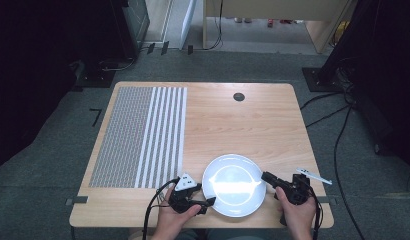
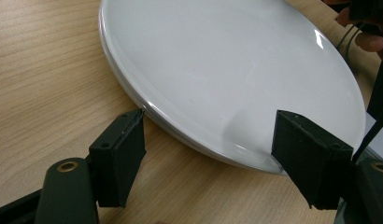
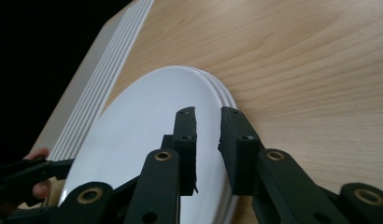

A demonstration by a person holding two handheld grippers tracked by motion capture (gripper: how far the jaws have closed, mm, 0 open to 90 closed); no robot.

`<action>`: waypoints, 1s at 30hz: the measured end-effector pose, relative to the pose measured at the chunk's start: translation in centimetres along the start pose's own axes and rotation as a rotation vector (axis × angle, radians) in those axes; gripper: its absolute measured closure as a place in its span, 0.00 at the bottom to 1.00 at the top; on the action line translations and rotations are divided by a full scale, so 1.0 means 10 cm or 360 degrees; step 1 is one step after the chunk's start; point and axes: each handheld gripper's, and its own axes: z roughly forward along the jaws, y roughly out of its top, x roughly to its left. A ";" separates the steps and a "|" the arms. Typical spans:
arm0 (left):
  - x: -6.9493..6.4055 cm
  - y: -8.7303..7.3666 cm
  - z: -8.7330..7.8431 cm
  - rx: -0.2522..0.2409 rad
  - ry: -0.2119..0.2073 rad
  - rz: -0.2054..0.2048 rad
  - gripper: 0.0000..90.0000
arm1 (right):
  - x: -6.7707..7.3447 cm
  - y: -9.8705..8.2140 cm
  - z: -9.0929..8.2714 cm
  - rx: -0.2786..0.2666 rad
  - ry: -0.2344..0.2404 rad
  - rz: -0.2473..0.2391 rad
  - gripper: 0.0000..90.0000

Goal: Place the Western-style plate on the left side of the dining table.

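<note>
A stack of white plates (image 1: 234,185) lies on the wooden table near its front edge; layered rims show in the right gripper view (image 3: 133,130). My left gripper (image 1: 208,201) lies low at the stack's front left. Its jaws (image 2: 210,116) stand wide apart and straddle the near rim of the plates (image 2: 217,70), the left pad just touching it. My right gripper (image 1: 265,176) comes in from the right, rolled on its side. It (image 3: 208,112) is closed down to a narrow gap with the rim of the plates in that gap.
A grey and white striped mat (image 1: 138,137) covers the table's left part, its edge close to the plates (image 3: 110,70). A small white object (image 1: 313,175) lies by the right edge. A black round cap (image 1: 238,97) sits at the far side.
</note>
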 end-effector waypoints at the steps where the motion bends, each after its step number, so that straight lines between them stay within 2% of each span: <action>1: 0.00 0.00 0.00 0.0000 0.0000 -0.0001 0.29 | -0.04 -0.01 0.00 0.0017 -0.0016 0.0012 0.86; 8: 0.00 0.00 0.00 -0.0001 0.0001 0.0001 0.30 | -0.05 -0.01 0.03 0.0036 -0.0015 0.0011 0.85; 10: 0.01 0.00 -0.01 -0.0005 0.0021 -0.0003 0.34 | -0.06 -0.02 0.04 0.0045 -0.0007 0.0024 0.86; 14: 0.02 0.00 -0.01 -0.0010 0.0002 -0.0023 0.35 | -0.07 -0.01 0.04 0.0054 0.0006 0.0054 0.86; 17: 0.03 0.00 -0.01 -0.0010 -0.0012 -0.0033 0.34 | -0.08 -0.02 0.04 0.0068 0.0052 0.0088 0.87; 20: 0.04 0.00 -0.03 -0.0022 -0.0038 -0.0045 0.34 | -0.07 -0.03 0.05 0.0070 0.0054 0.0078 0.88; 22: 0.05 0.01 -0.03 -0.0026 -0.0051 -0.0058 0.34 | -0.06 -0.03 0.05 0.0056 0.0085 0.0087 0.89; 24: 0.05 0.01 -0.03 -0.0030 -0.0054 -0.0060 0.34 | -0.05 -0.02 0.06 0.0079 0.0199 0.0126 0.88; 25: 0.05 0.01 -0.03 -0.0030 -0.0054 -0.0060 0.34 | -0.05 -0.02 0.06 0.0079 0.0199 0.0126 0.88; 27: 0.07 0.01 -0.04 -0.0042 -0.0063 -0.0089 0.35 | 0.00 -0.06 0.10 0.0099 0.0177 0.0079 0.88; 29: 0.08 0.02 -0.05 -0.0043 -0.0057 -0.0104 0.36 | 0.01 -0.06 0.10 0.0069 0.0152 0.0072 0.87; 30: 0.10 0.02 -0.06 -0.0045 -0.0056 -0.0127 0.36 | 0.00 -0.05 0.09 0.0037 0.0109 0.0056 0.87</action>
